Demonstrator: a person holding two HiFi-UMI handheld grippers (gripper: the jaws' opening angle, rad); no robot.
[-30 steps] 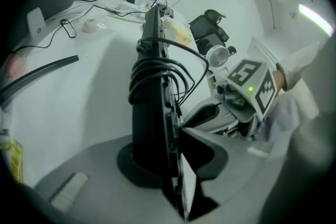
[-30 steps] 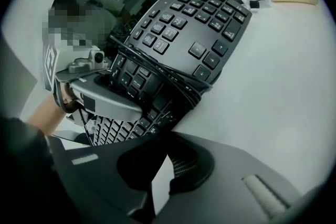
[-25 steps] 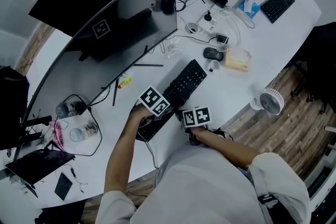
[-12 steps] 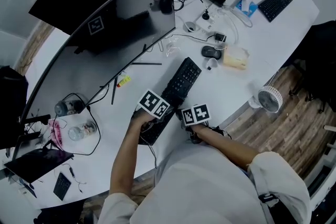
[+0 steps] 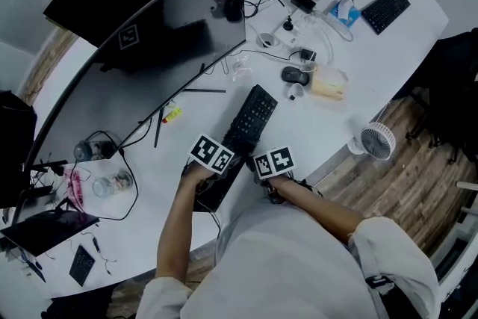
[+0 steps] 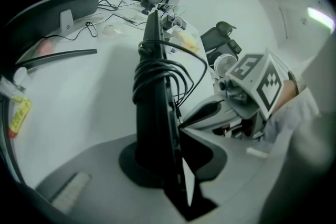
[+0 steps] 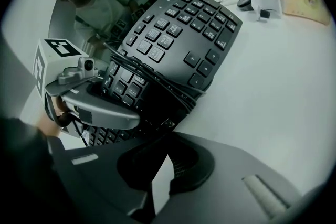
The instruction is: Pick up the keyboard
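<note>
- Jaws of the left gripper (image 6: 176, 165) are clamping the keyboard (image 6: 156, 113). That gripper's own view is showing the board edge-on, running from bottom centre up the middle of the frame. Only a thin pale slit is showing beside it.
- Jaws of the right gripper (image 7: 160, 165) are standing just a narrow slit apart and pinching the keyboard's near edge at bottom centre of the right gripper view. The key face is leaning away toward the upper right of that frame.
- Only the left gripper view is showing the black cable (image 6: 160, 68) coiled round the keyboard's middle.
- Only the right gripper view is showing the left gripper's grey jaw lying across the keys at the left of the frame.
- Only the head view is giving the whole layout:
  - The keyboard is lying diagonally at frame centre on the white worktop (image 5: 328, 123), with both marker cubes at its near end.
  - A curved monitor (image 5: 149, 48) is filling the upper left.
  - A mouse (image 5: 293, 74) is sitting just beyond the keyboard's far end.
  - A small fan (image 5: 372, 140) is standing at the worktop's edge on the right.
</note>
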